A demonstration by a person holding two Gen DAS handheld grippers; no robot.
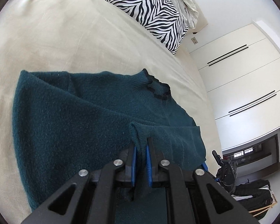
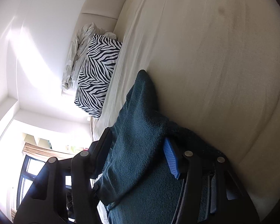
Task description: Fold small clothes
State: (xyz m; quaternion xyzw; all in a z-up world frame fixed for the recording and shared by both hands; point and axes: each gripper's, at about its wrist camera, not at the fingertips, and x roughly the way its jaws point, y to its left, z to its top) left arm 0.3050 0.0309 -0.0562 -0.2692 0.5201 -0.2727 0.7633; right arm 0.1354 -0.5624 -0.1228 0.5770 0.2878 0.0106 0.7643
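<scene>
Left wrist view: your left gripper is clamped tight on a ribbed hem of the teal sweater, so you've got an edge to carry over for the fold. The rest lies flat on the cream bedsheet ahead of the jaws, collar off to the far right, and the gripper tips downward.

Right wrist view: your right gripper sits half apart with a thick bunch of sweater between the pads, though I can't tell if they're pressing. It's rolled sideways, the zebra pillow further up-left.
</scene>
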